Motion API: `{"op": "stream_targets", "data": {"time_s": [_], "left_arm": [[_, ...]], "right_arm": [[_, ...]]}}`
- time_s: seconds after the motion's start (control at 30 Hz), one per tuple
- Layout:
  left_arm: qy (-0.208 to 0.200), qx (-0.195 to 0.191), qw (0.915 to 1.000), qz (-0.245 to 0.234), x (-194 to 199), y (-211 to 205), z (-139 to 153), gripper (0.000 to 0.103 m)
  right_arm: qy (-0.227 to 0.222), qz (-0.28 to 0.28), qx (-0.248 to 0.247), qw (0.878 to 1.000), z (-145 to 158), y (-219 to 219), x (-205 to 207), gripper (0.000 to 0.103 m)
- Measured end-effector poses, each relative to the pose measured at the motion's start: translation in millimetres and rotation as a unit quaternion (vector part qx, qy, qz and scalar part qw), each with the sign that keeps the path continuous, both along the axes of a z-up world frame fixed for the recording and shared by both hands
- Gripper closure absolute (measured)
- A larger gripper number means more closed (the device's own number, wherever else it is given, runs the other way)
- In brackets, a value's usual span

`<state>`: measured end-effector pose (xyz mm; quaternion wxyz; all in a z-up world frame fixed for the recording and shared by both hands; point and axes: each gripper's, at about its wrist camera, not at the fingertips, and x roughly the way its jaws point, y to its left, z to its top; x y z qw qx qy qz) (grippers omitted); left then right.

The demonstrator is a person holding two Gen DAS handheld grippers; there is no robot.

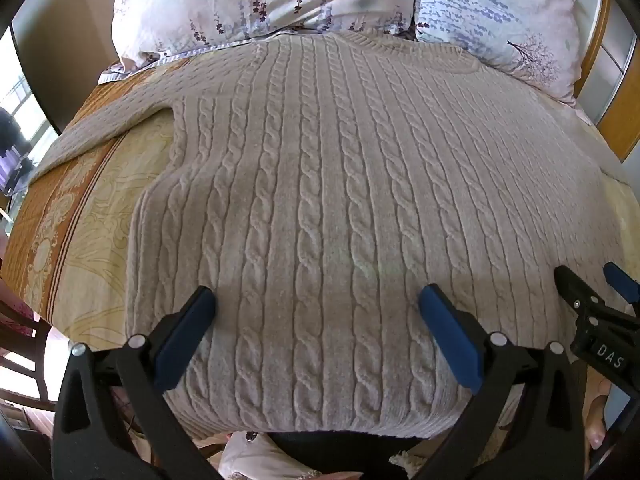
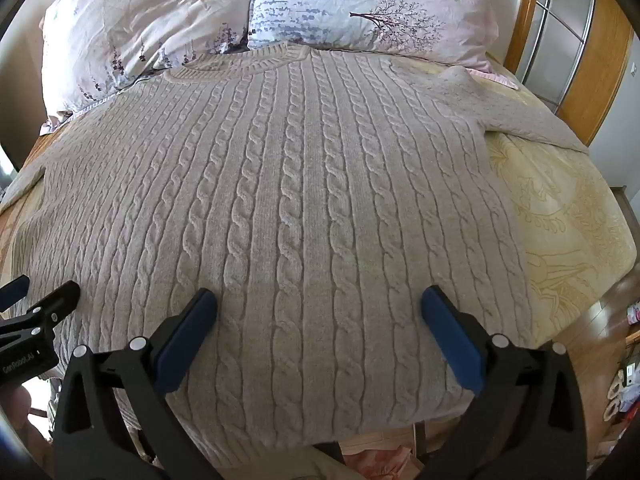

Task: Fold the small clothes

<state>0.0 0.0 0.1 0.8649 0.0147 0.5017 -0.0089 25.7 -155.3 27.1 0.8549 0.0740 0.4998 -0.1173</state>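
Presently, no fold is seen to have been started — the cable-knit sweater (image 1: pixel 320 184) is laid flat and face-up on the patterned bedspread (image 1: pixel 92 216), collar (image 2: pixel 256 62) at 12 o'clock against the floral pillows (image 2: pixel 360 4), hem at 6 o'clock over the bed edge. One sleeve (image 1: pixel 104 128) is spread toward 9 o'clock, the other sleeve (image 2: pixel 532 120) toward 3 o'clock. The left gripper (image 1: pixel 318 300) and right gripper (image 2: pixel 318 300) are held above the lower body of the garment, jaws fully spread, nothing pinched. The step in hand is judged to be the approach. Next — a sleeve or side edge should be pinched and carried toward the centreline.
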Motion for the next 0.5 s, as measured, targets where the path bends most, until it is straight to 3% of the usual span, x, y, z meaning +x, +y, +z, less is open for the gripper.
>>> {"op": "stream_targets", "data": {"time_s": [0.5], "left_arm": [[-0.001, 0.000, 1.0000, 0.000, 0.1, 0.0, 0.1, 0.002]], "right_arm": [[-0.001, 0.000, 0.000, 1.000, 0.0, 0.0, -0.4, 0.001]]}}
